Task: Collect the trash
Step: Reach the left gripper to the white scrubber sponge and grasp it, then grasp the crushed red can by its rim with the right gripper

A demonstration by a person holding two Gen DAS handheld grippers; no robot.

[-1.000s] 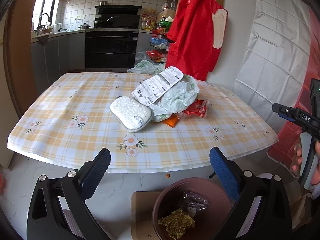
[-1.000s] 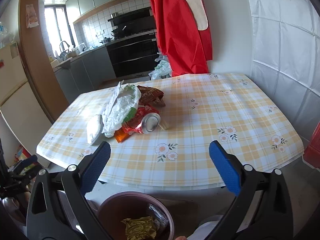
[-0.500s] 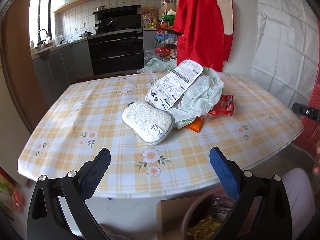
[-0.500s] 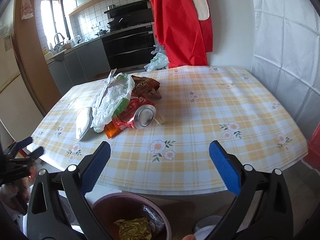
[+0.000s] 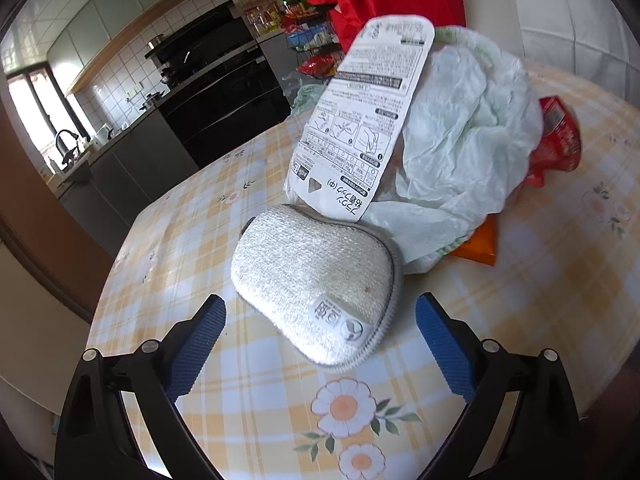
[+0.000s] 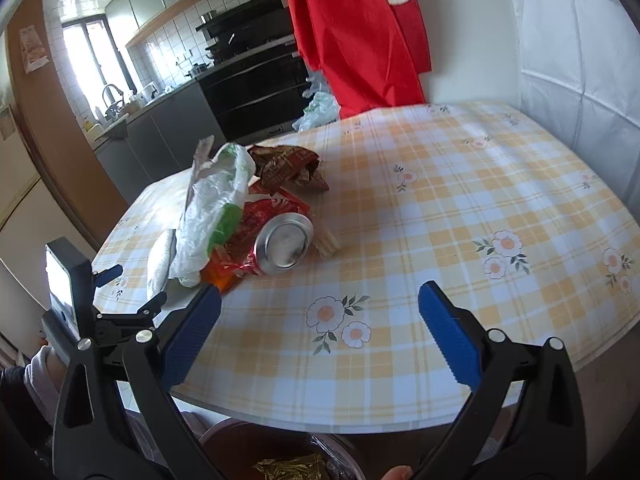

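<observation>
A pile of trash lies on the checked tablecloth (image 5: 260, 392). A white textured pad (image 5: 316, 284) is nearest, with a printed card (image 5: 360, 120) leaning over it, a crumpled white plastic bag (image 5: 460, 132), a red wrapper (image 5: 556, 140) and an orange packet (image 5: 480, 244) behind. My left gripper (image 5: 320, 344) is open, its fingers either side of the pad's near end. In the right wrist view, a crushed red can (image 6: 280, 244) and a brown snack bag (image 6: 288, 168) lie beside the plastic bag (image 6: 212, 208). My right gripper (image 6: 320, 336) is open and empty above the table's near edge.
A brown trash bin (image 6: 280, 460) holding a gold wrapper stands on the floor below the table's edge. The left gripper's body (image 6: 80, 304) shows at the left of the right wrist view. A red garment (image 6: 360, 32) hangs behind the table; kitchen cabinets stand beyond.
My left gripper has moved up from over the bin and forward over the table, close to the white pad. My right gripper has edged forward towards the can.
</observation>
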